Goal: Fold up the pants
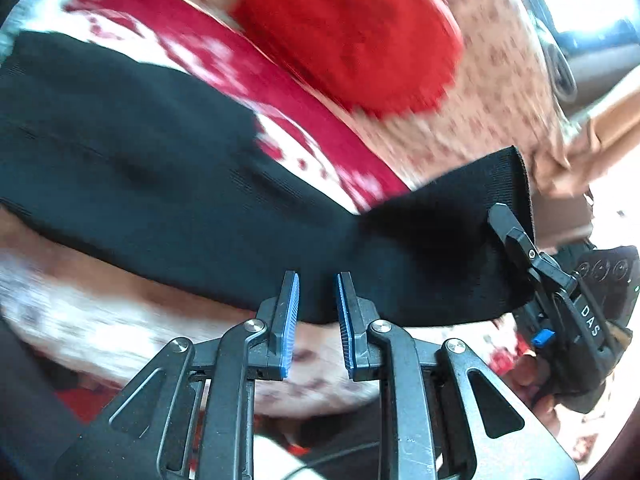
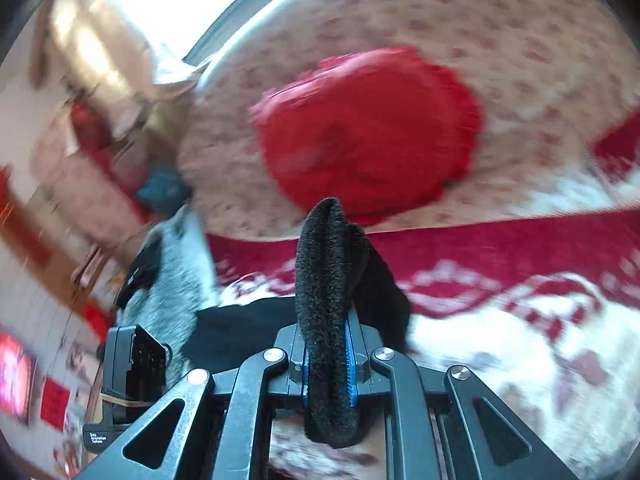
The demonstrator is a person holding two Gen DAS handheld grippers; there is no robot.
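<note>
**Black pants held up between two claws**

The right gripper (image 2: 328, 360) is clamped tight on a thick fold of the black pants (image 1: 160, 160), which sticks up past its tips. The left gripper (image 1: 316, 312) stands narrowly parted at the lower edge of the pants; it seems to pinch the cloth, though blur makes this unsure. The pants stretch between both, above a red-and-white blanket (image 1: 280, 92) and near a red cushion (image 1: 352, 32).

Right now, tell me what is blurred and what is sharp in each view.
Left wrist view: the red cushion and patterned bedspread are smeared by motion; the black pants and left tongs are sharp. Right wrist view: cushion and background are streaked; the pants fold in the right tongs is crisp.
</note>
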